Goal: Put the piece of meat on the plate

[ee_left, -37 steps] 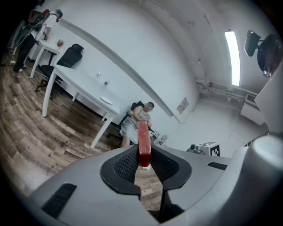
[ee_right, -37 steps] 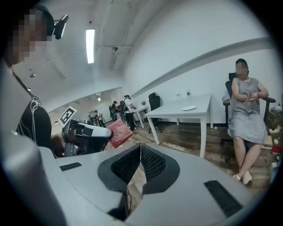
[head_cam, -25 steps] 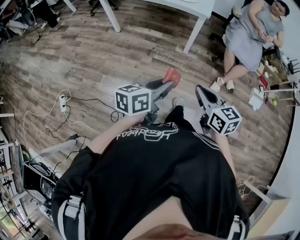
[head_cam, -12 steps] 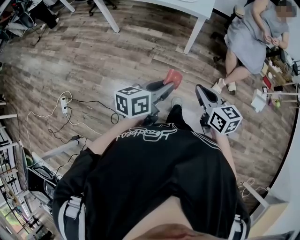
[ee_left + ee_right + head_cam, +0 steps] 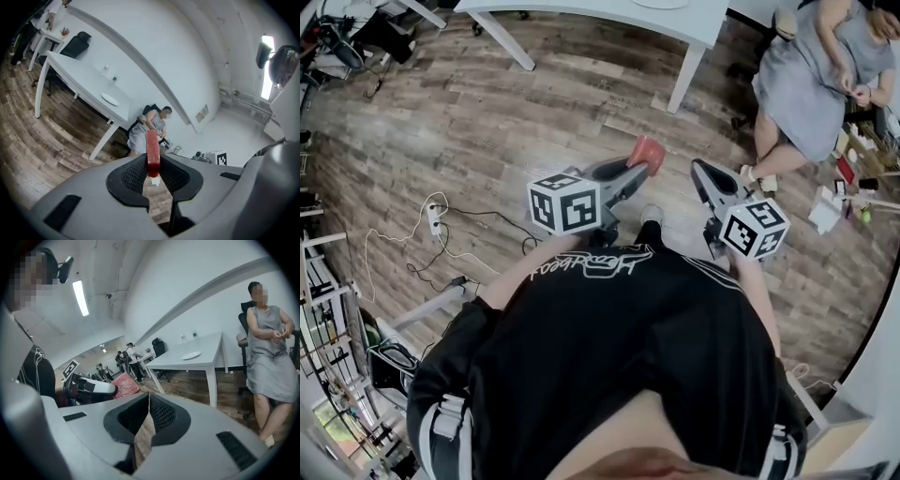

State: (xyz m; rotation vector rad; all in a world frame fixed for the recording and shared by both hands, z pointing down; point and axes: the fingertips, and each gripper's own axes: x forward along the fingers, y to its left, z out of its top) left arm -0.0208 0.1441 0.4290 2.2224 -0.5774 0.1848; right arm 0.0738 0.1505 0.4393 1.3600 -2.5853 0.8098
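1. Head view: the left gripper (image 5: 628,173) holds a red piece of meat (image 5: 647,152) above the wood floor (image 5: 487,112). The right gripper (image 5: 698,172) is just beside it. The plate (image 5: 661,3) lies well apart, on a white table (image 5: 581,9).
2. Left gripper view: the jaws are clamped on the meat's lower end, and the slab stands upright between them.
3. Right gripper view: the jaws are together with nothing between them.

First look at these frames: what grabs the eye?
A red piece of meat stands edge-on, clamped between the jaws of the left gripper, at the centre of its view. Beyond it, a white table carries the plate. A seated person in grey sits beside that table. The right gripper is shut and empty.
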